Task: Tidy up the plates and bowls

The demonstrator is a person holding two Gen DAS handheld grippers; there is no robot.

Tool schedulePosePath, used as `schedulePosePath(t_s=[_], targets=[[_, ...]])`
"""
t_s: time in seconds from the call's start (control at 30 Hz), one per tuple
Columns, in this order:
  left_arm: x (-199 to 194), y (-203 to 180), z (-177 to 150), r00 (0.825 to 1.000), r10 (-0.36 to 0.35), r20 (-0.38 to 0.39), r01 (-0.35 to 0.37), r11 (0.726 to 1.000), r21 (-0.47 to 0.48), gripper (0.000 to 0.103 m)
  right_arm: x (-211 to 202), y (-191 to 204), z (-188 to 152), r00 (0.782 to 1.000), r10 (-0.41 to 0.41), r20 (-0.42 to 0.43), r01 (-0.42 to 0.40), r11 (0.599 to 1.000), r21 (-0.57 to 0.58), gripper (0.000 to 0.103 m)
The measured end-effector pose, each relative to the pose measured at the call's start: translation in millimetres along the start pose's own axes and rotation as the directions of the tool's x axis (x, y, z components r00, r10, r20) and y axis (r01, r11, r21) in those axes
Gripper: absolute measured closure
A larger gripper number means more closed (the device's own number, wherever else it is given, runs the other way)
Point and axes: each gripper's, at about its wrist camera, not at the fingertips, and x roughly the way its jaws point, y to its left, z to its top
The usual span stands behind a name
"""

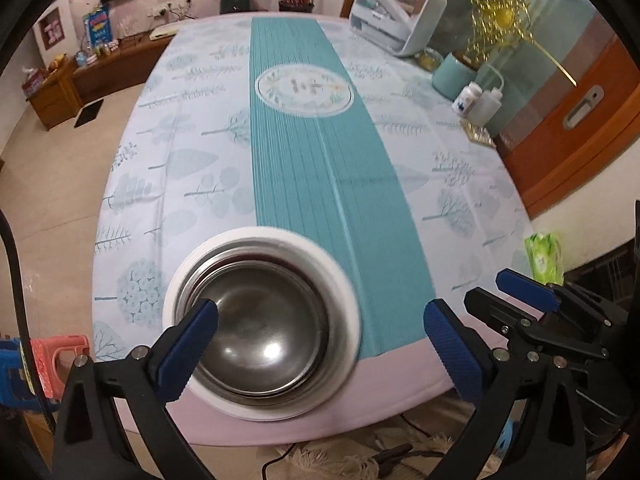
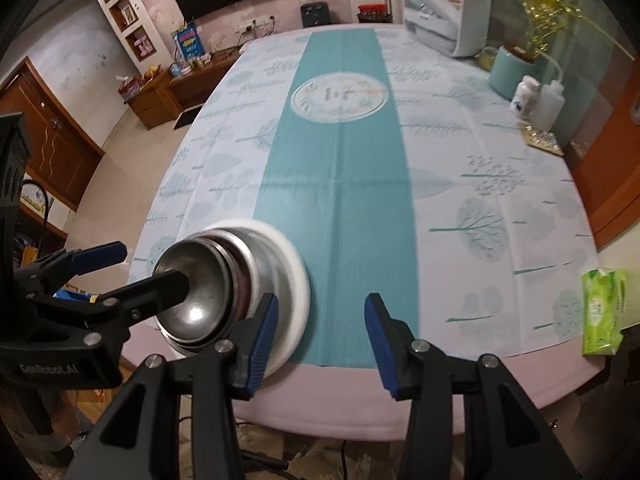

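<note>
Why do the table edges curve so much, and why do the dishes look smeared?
Both views use fisheye lenses, bending the table outward. Left wrist view: the white plate rim is motion-blurred, and a glare spot sits in the steel bowl. Right wrist view: similar blur.

Nested steel bowls (image 2: 208,292) on round white plate (image 2: 294,280) seen at worktop (image 2: 460,184) edge; right gripper (image 2: 322,338) fingers parted, nothing held.

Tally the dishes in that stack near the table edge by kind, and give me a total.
White plate: 1, at the bottom
Steel bowls: 3, nested on the plate, judging by the rims (blurred, so at least 2)
Total: 4
</note>
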Motion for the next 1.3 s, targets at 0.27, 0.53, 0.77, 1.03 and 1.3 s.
schedulePosePath(t_s=[0.27,0.53,0.77,1.03,1.3], targets=[[-27,-37,0,0.989,0.1,0.105,-0.097,0.995,-0.033,0.001,-29,-20,9,0.995,-0.03,0.095,0.034,0.999,-0.034,0.049],[-38,-56,-4,0.971,0.179,0.156,-0.165,0.981,-0.101,0.001,-44,-33,13,0.987,-0.031,0.155,0.042,0.997,-0.064,0.048],[-46,-71,-10,0.951,0.249,0.184,-0.234,0.967,-0.099,0.001,-50,-40,15,0.983,-0.052,0.177,0.064,0.996,-0.064,0.047],[-49,-70,-9,0.944,0.265,0.197,-0.244,0.962,-0.123,0.001,-53,-38,16,0.979,-0.05,0.196,0.065,0.995,-0.07,0.047],[-49,-74,-5,0.942,0.262,0.211,-0.246,0.964,-0.1,0.001,-55,-42,15,0.978,-0.069,0.199,0.08,0.996,-0.048,0.047]])
